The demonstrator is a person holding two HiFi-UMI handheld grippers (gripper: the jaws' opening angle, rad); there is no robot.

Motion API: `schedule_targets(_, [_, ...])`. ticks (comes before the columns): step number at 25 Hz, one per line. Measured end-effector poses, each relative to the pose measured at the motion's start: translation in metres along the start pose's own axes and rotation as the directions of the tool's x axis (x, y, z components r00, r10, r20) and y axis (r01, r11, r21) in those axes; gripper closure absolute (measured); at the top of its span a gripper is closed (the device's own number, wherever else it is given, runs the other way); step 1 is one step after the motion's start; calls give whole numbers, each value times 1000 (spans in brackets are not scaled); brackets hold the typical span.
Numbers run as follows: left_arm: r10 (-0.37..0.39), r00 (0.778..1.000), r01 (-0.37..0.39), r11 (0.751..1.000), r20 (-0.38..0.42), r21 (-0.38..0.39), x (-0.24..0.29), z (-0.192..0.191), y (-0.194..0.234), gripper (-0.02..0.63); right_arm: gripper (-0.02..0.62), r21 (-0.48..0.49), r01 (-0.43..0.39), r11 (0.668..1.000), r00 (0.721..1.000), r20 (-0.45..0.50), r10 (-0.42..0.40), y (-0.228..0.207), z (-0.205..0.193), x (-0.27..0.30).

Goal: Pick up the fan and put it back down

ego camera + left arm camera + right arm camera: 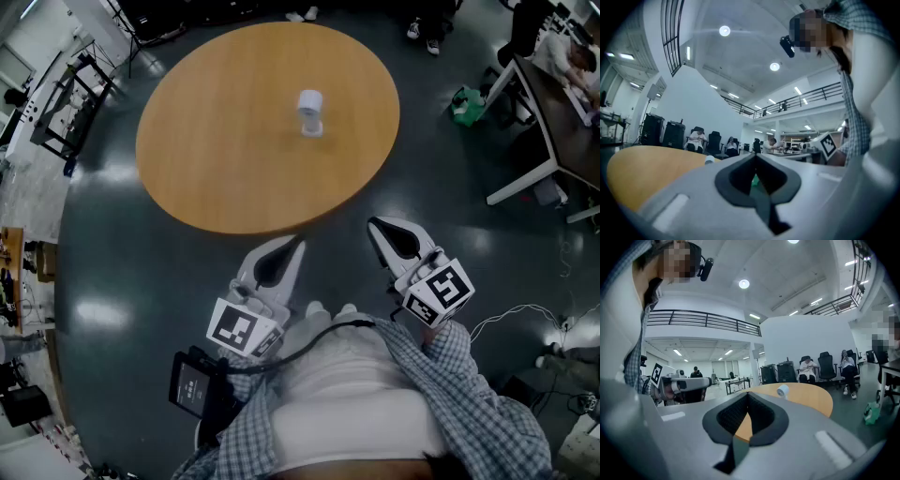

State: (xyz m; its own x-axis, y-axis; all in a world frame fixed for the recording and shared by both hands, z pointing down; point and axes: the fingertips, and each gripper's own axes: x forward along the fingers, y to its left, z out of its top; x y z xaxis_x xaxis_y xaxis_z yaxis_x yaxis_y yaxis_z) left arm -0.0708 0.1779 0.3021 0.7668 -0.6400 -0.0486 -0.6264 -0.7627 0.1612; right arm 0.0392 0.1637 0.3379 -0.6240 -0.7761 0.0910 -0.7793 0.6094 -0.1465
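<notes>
Fan (pixel 310 112): stands upright near the middle of the round table (pixel 206 159), alone, well apart from both tongs.
Left tongs (pixel 292 247): clenched on nothing, held level short of the table's near edge, close to the person (pixel 375 394).
Right tongs (pixel 377 228): also clenched and empty, just beside the left pair.
Step in hand: the reach, as I judge it; the Fan is not yet lifted.
Doing it well: spread one pair before arriving, come in level, close on the Fan's body, and lift straight, since it looks small and easy to tip.

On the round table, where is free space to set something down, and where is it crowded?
Nearly the whole round table is bare. Only the small white fan stands on it, a little right of centre. The wide left half and the near edge are free. No part of it is crowded.
</notes>
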Motion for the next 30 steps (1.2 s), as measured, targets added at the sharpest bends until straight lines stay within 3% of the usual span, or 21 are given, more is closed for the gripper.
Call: schedule_targets(30, [27, 1000, -27, 999, 4, 18, 13, -2, -26, 606, 592, 6, 12, 1000, 1000, 11, -12, -25, 6, -24])
